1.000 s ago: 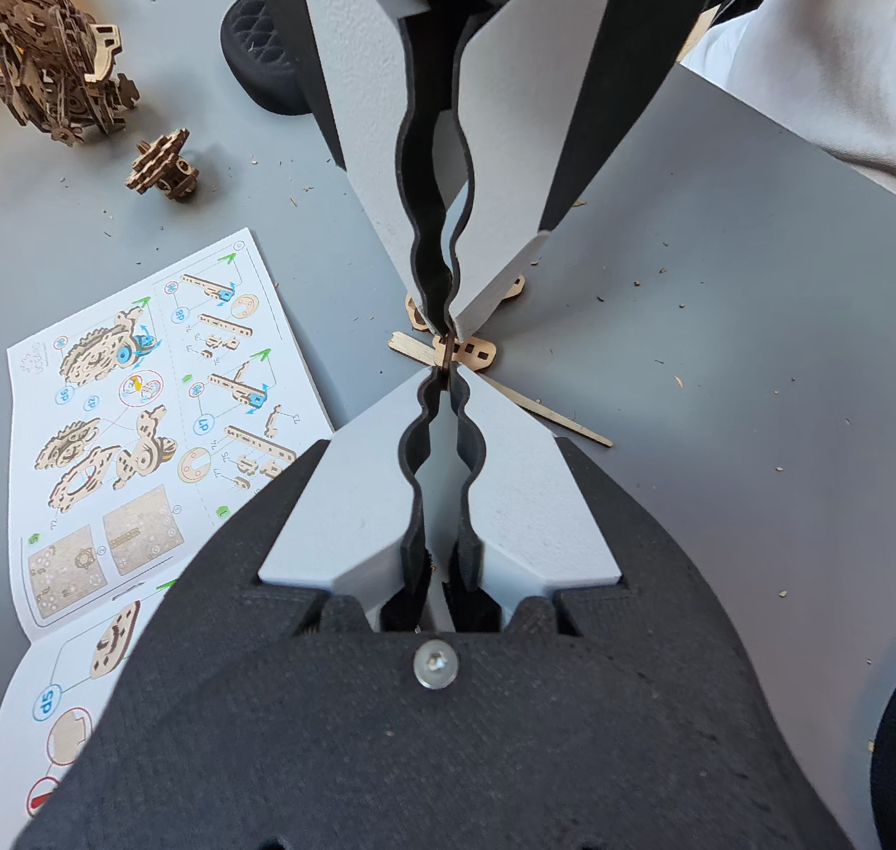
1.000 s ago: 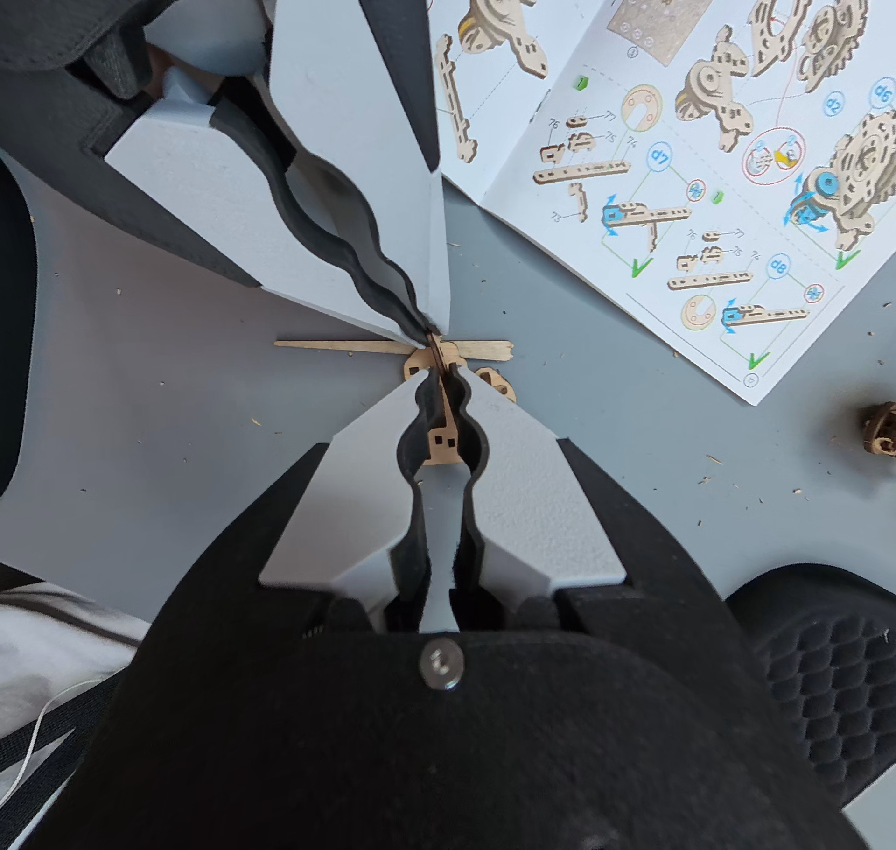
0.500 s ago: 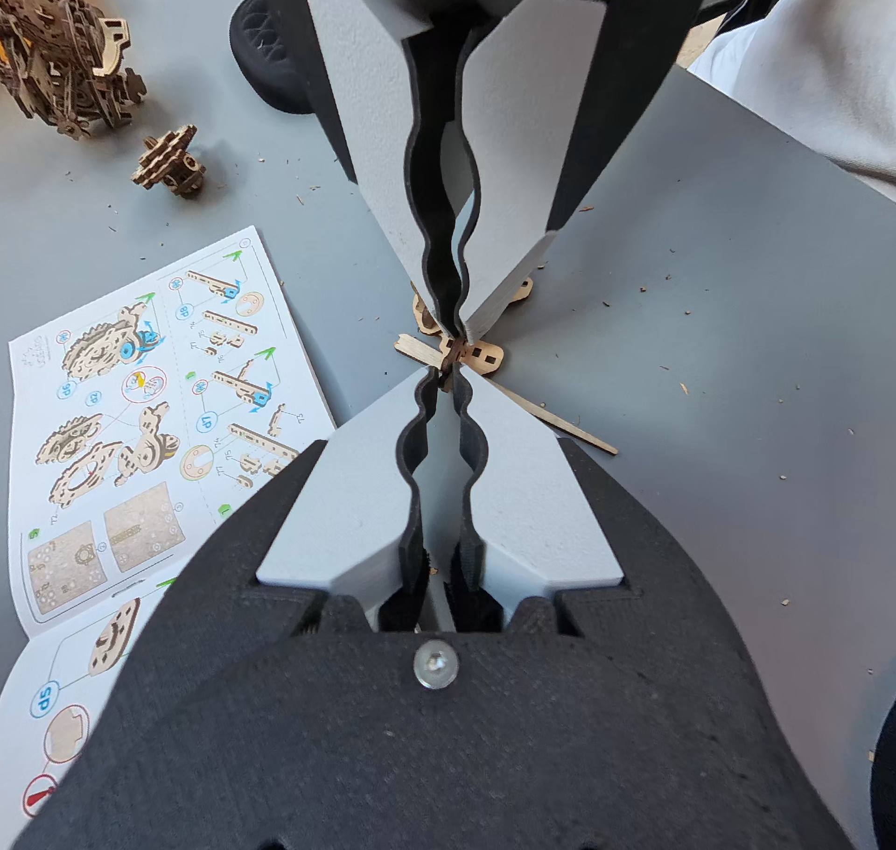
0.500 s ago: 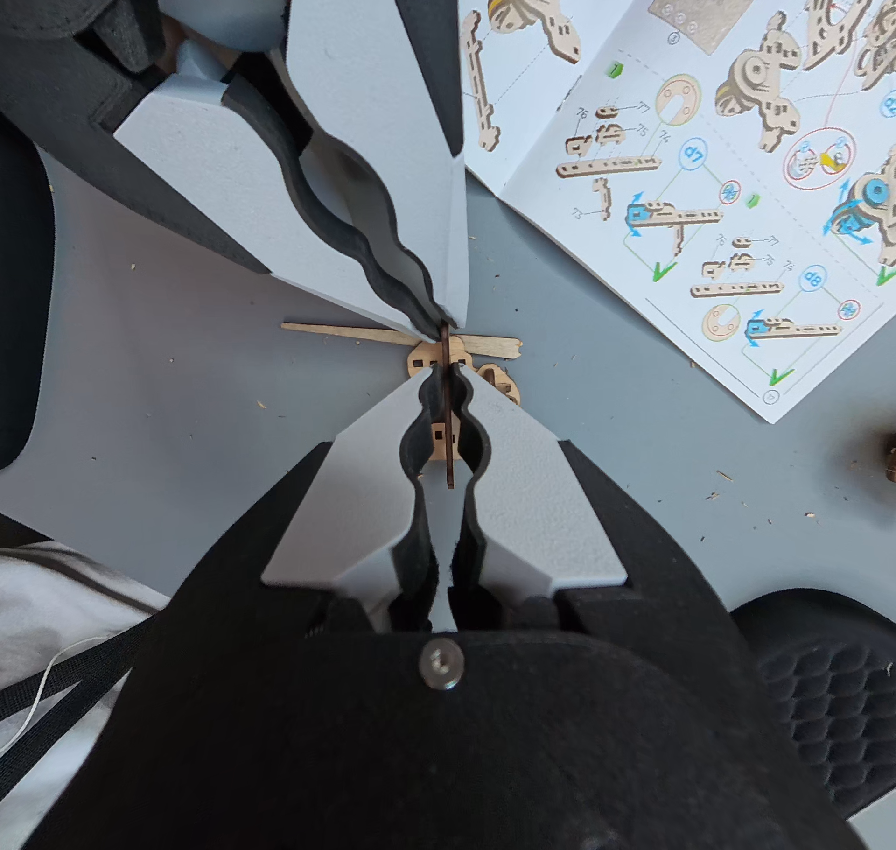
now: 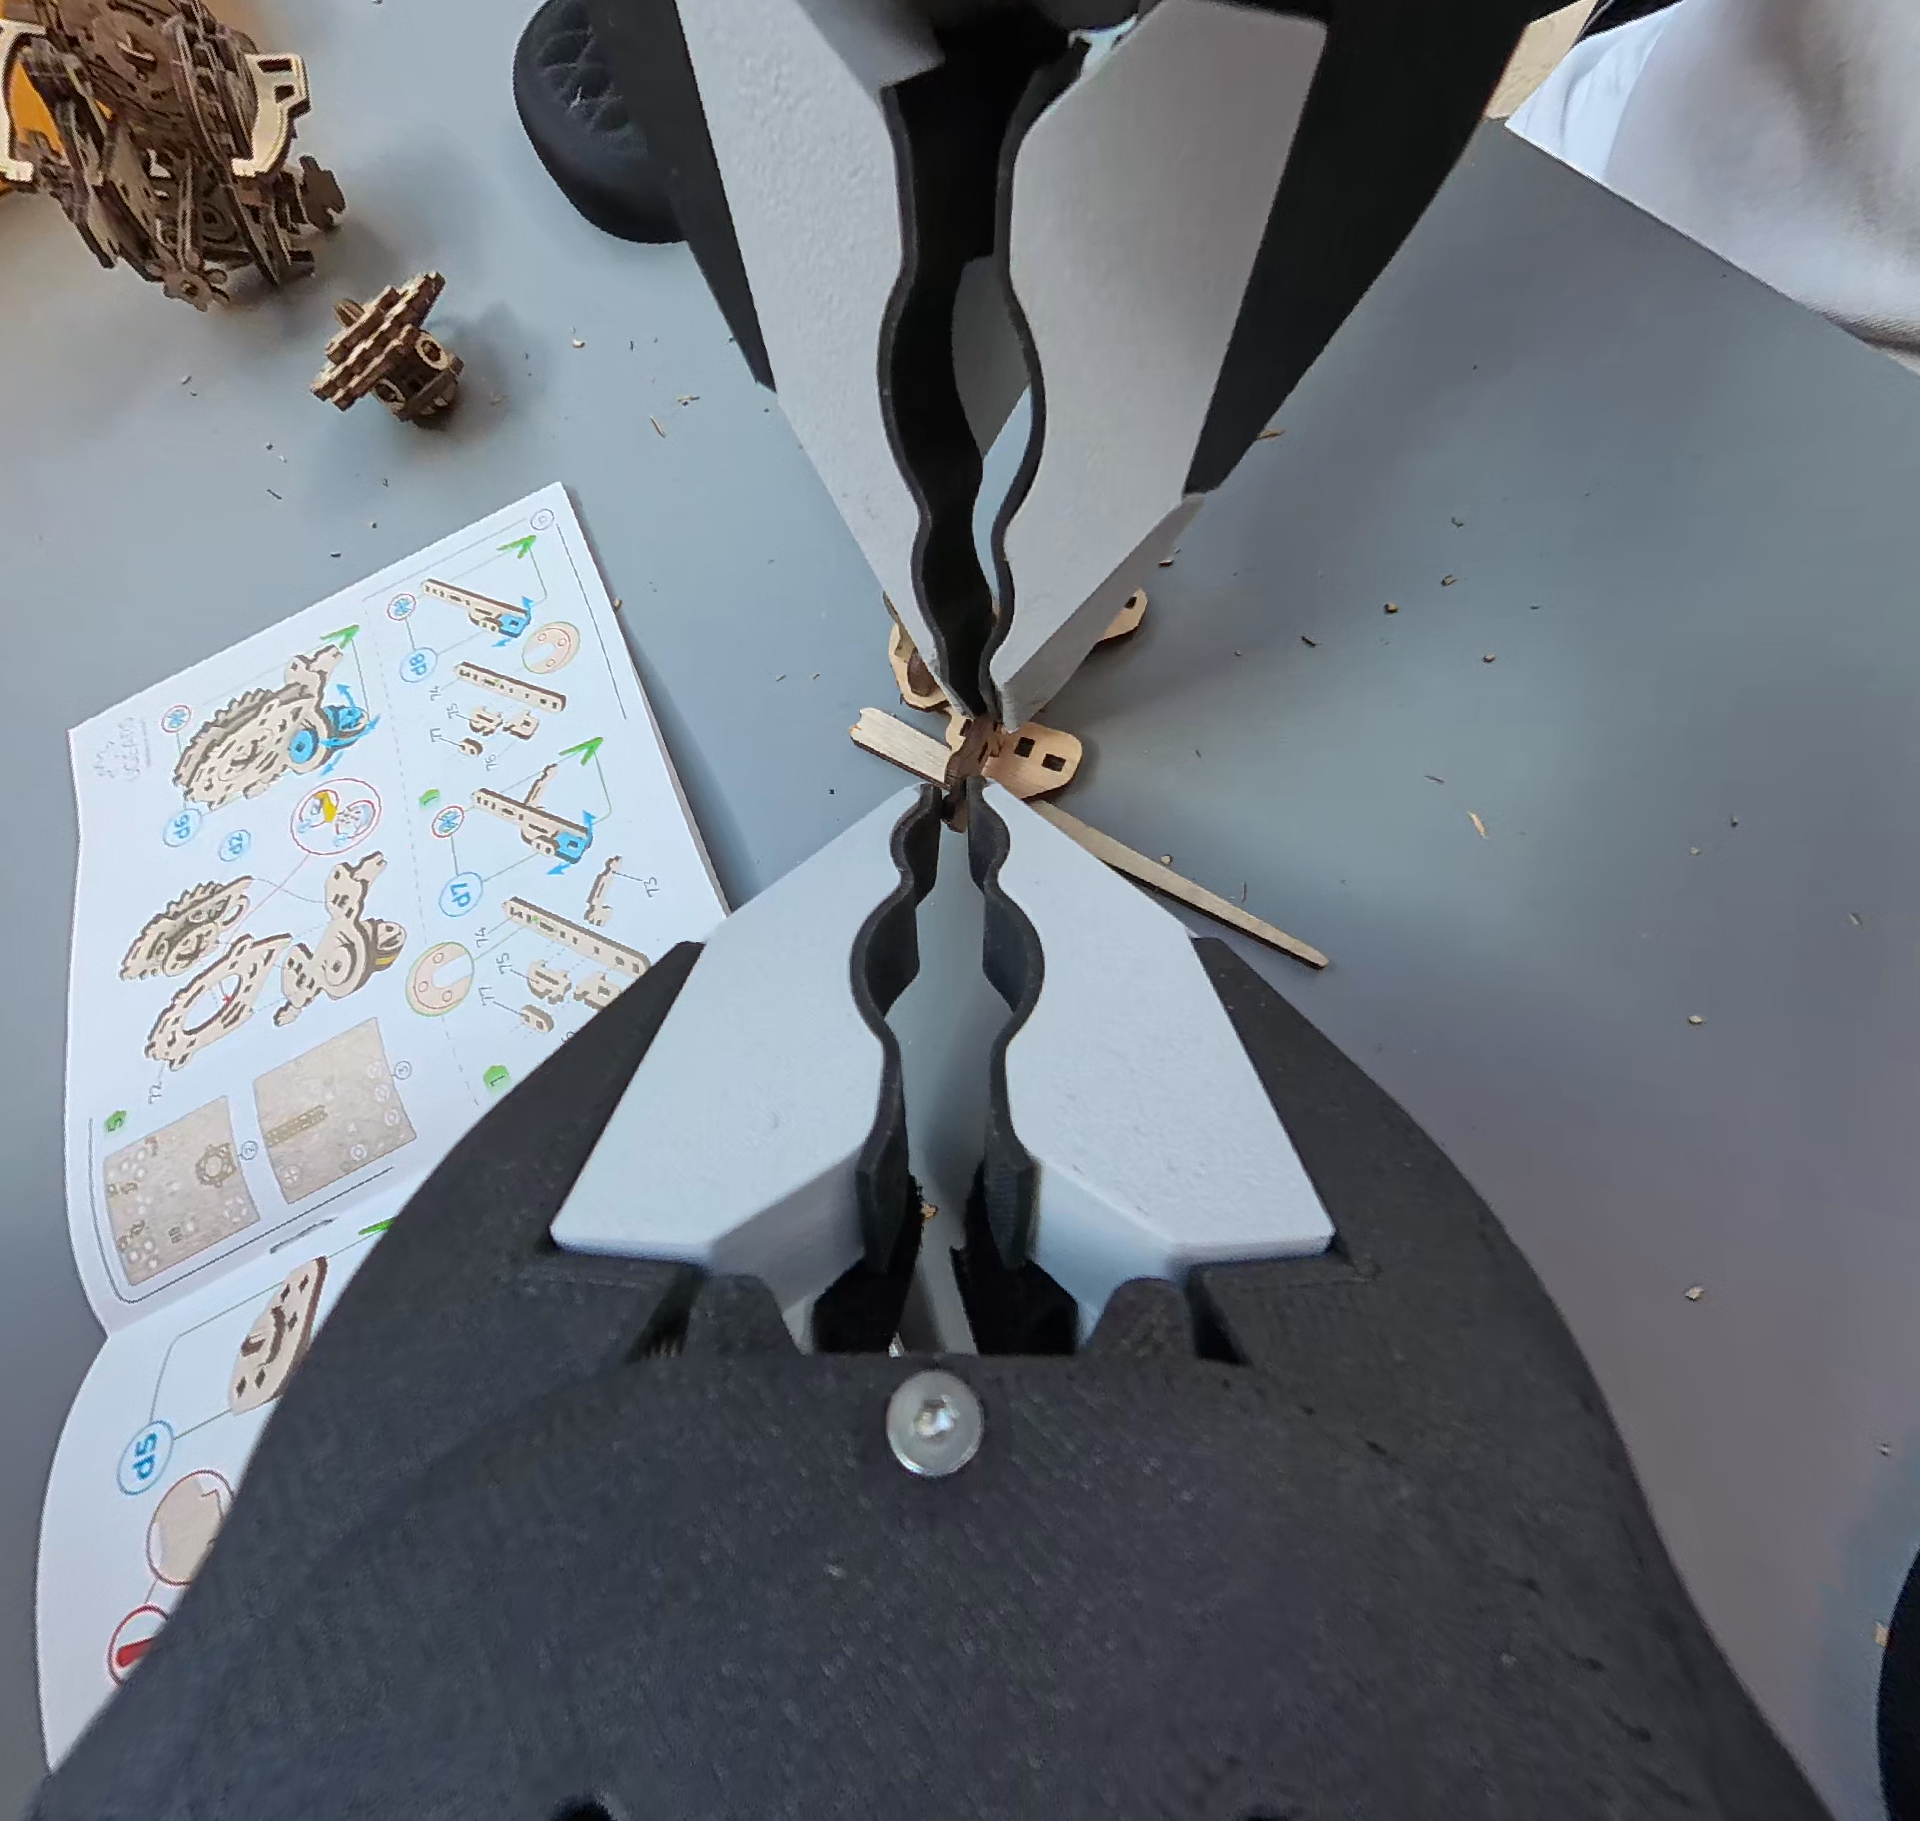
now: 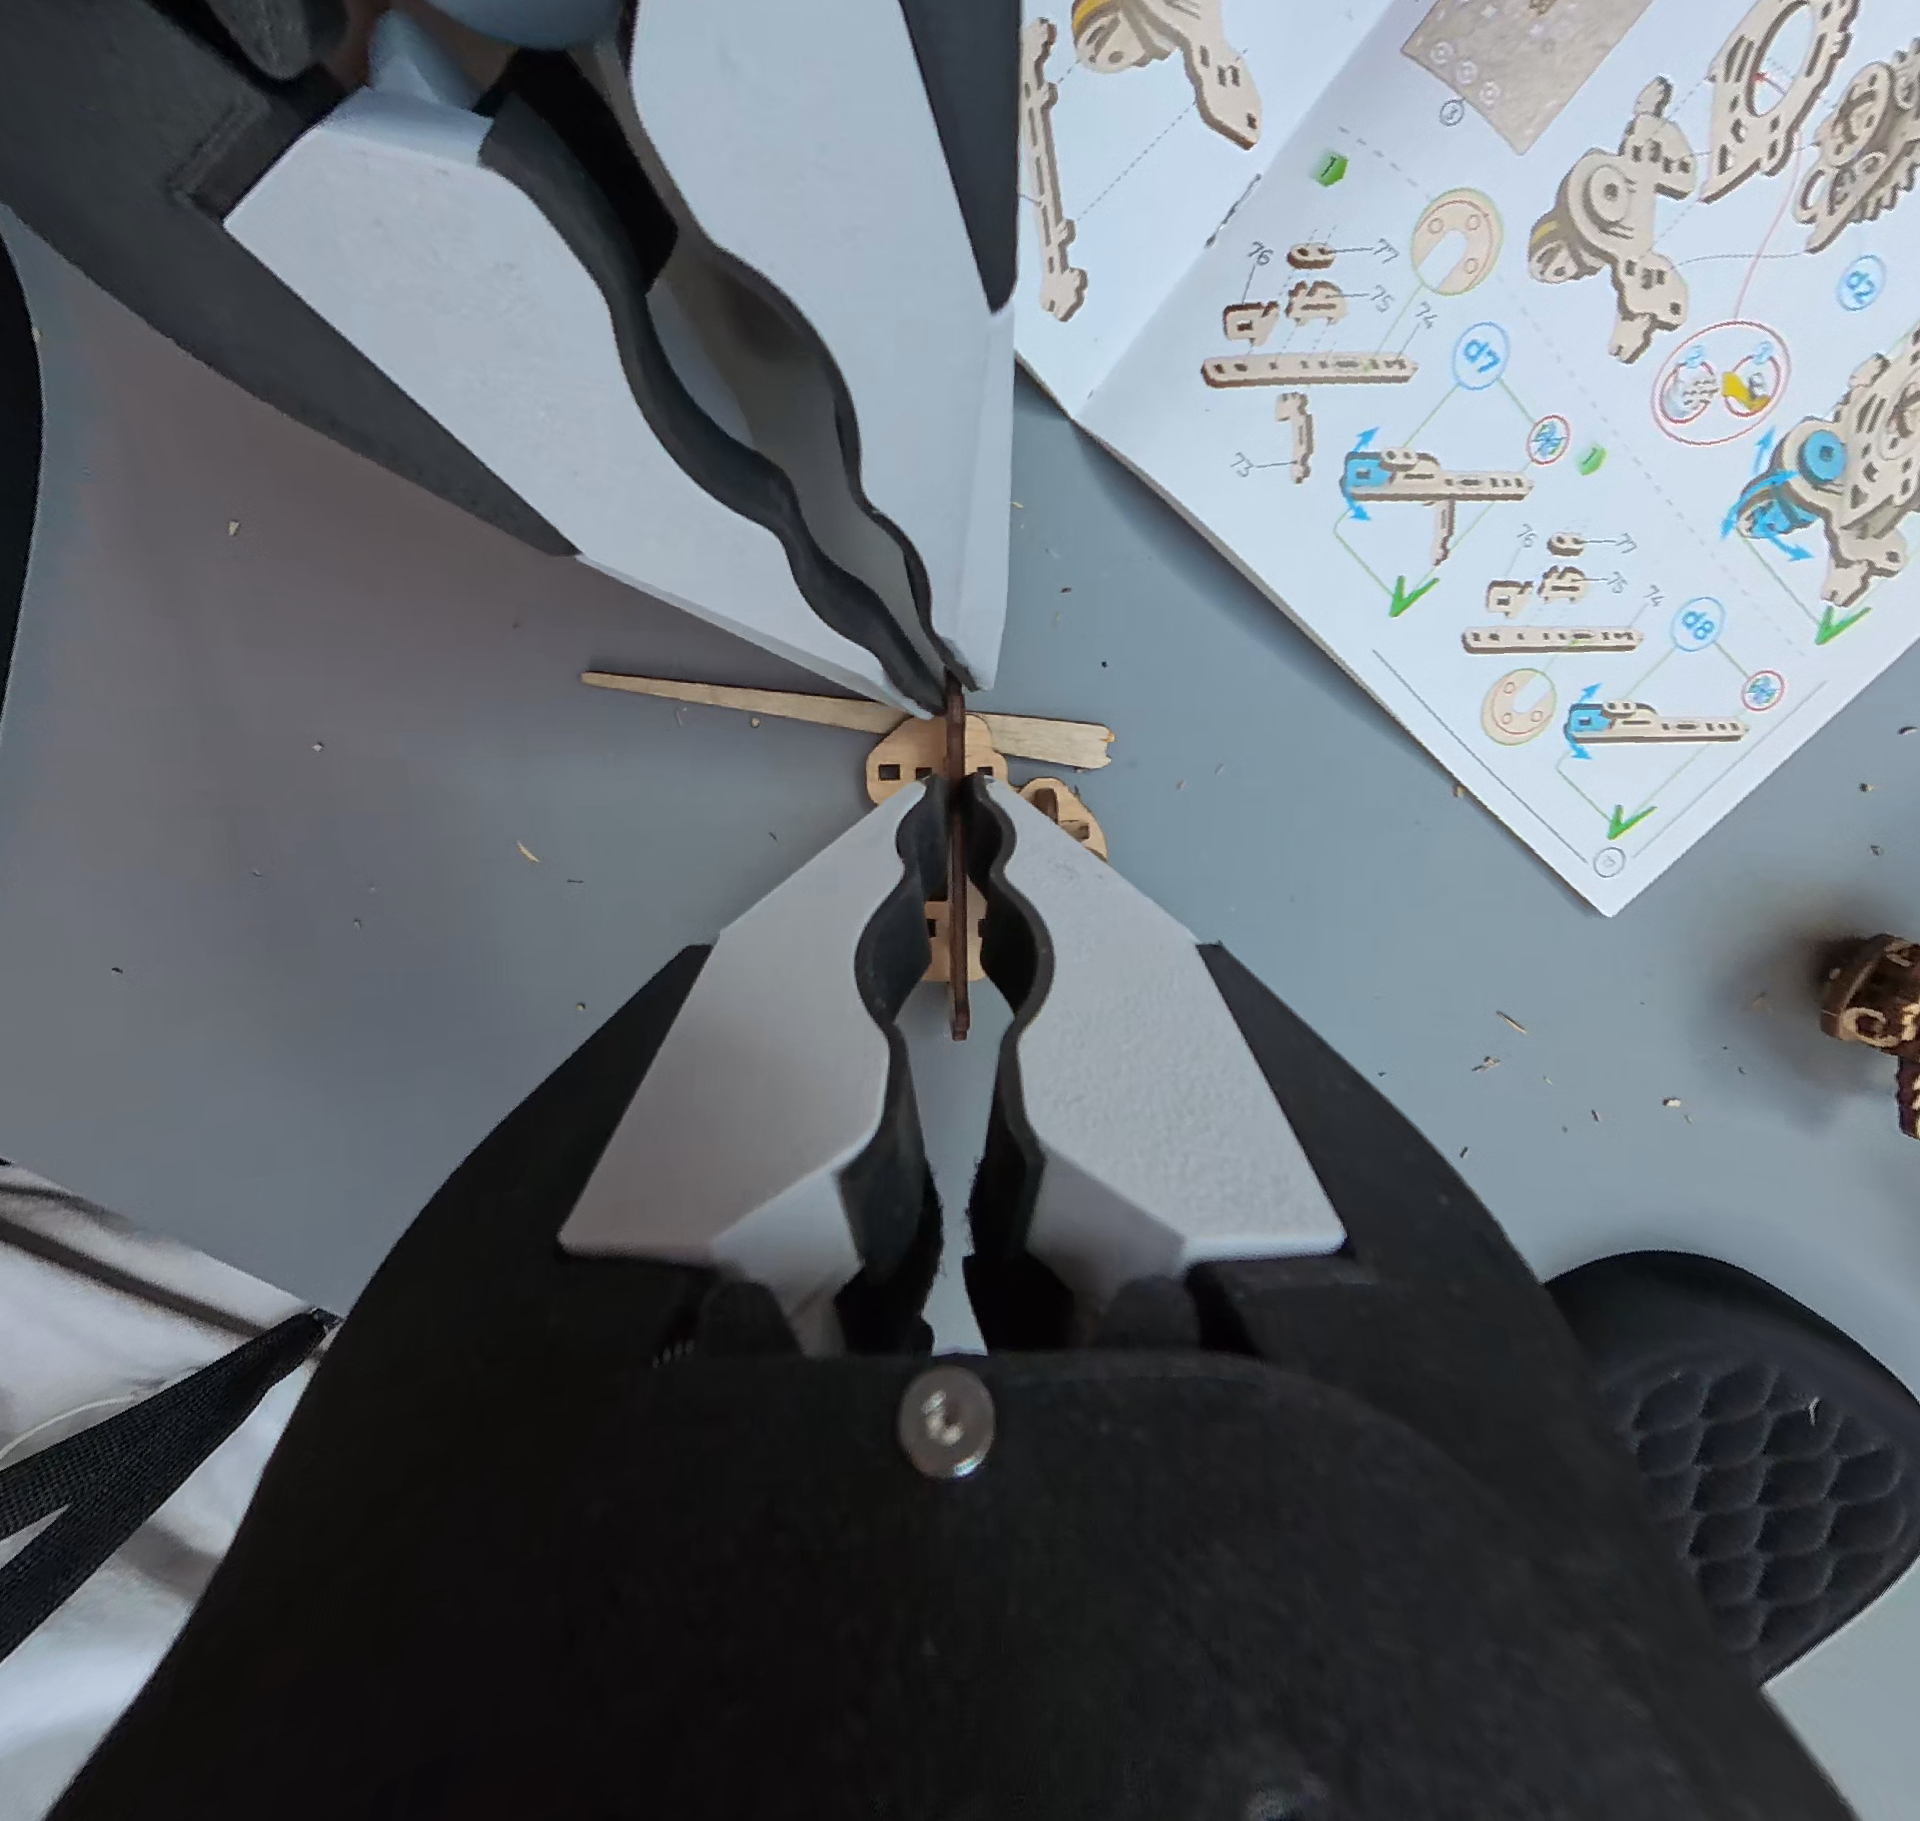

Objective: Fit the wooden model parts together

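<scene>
with the right gripper (image 6: 951,784) clamped on a thin wooden strip (image 6: 957,924) held edge-on above the grey table (image 6: 312,940) and the left gripper (image 5: 954,815) apparently pinching a small part, the joint could be split if misaligned.

Bright, even daylight; soft shadows on the table (image 5: 1558,628); sharp at centre, wide-angle bending at edges, slight blur up close.

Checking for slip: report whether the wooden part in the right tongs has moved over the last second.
Yes. Against the right tongs, the wooden part has turned nearly edge-on, and its near end sits slightly closer to the camera.
</scene>
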